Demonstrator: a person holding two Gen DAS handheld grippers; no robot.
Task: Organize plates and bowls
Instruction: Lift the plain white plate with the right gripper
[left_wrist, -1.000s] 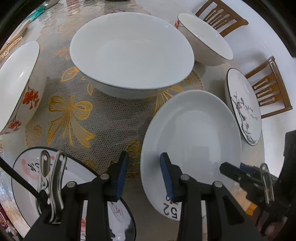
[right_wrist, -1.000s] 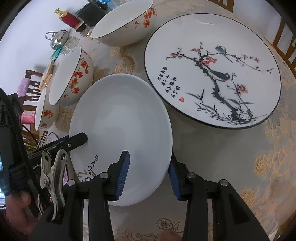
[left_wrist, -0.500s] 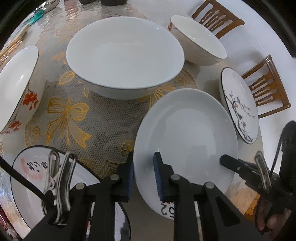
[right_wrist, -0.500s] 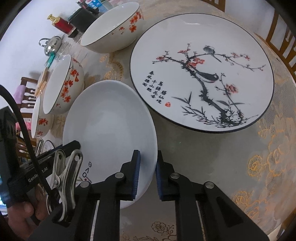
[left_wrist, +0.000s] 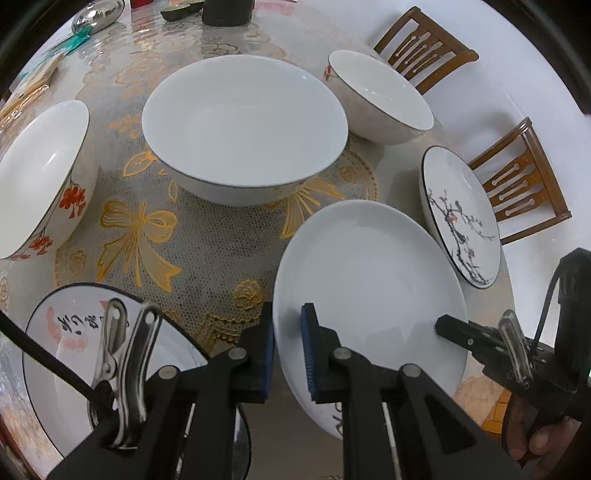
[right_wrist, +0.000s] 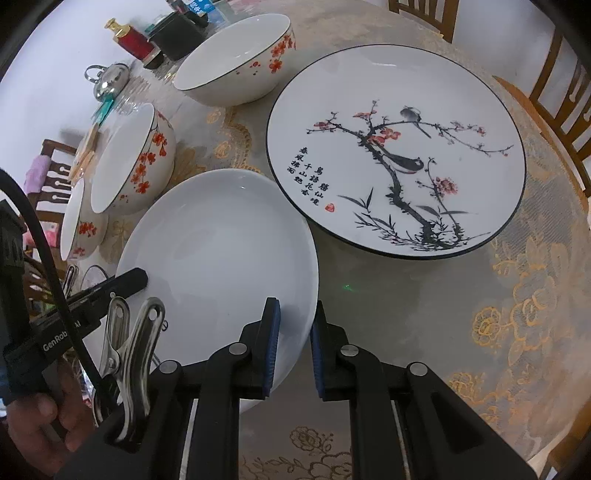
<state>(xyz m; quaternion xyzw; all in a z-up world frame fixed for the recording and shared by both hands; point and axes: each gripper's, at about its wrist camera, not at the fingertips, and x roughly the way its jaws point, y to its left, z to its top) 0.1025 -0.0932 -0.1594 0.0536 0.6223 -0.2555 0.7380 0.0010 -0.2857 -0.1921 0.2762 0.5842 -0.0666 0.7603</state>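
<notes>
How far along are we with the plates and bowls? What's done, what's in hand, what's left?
Done: nothing looks stacked. In hand: both tools, left and right, clamp opposite rims of the plain white plate. Left: the bird plate, large white bowl and the flowered bowls all sit apart on the table.

Worktop (left_wrist: 221, 258) has a lacy see-through cover with gold bows (left_wrist: 136, 240) and flowers printed on it. Two brown wooden chairs (left_wrist: 524, 184) sit off the far side. Back at the edge there's a shiny metal kettle (right_wrist: 109, 81), a red bottle (right_wrist: 135, 44) with a gold cap, and a black box (right_wrist: 181, 37) just beside it.
</notes>
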